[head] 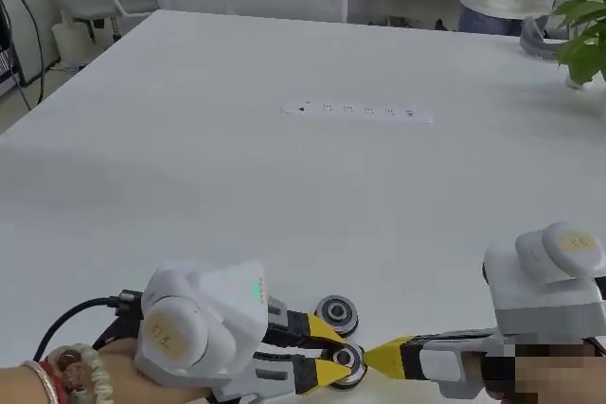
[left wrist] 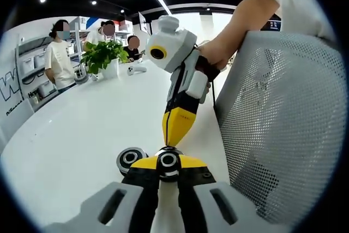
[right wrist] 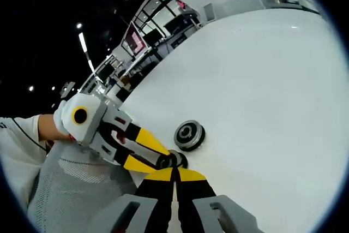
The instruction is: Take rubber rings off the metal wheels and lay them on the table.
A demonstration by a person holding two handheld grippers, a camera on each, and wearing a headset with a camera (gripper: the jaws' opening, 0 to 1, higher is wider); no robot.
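A small metal wheel (head: 347,362) with a dark rubber ring sits between the yellow-tipped jaws of my left gripper (head: 337,357), which is shut on it low over the table's near edge. In the left gripper view this wheel (left wrist: 167,160) lies right at the gripper's (left wrist: 167,166) tips. My right gripper (head: 375,359) comes from the right, jaws shut, tips touching the wheel's rim; I cannot tell if it pinches the ring. A second wheel (head: 336,312) lies flat on the table just behind, also seen as the second wheel (right wrist: 189,135) in the right gripper view.
A white power strip (head: 358,111) lies mid-table. A potted plant (head: 582,40) stands at the far right. A grey mesh chair back (left wrist: 283,124) is close on my side. People stand beyond the table's far end (left wrist: 57,61).
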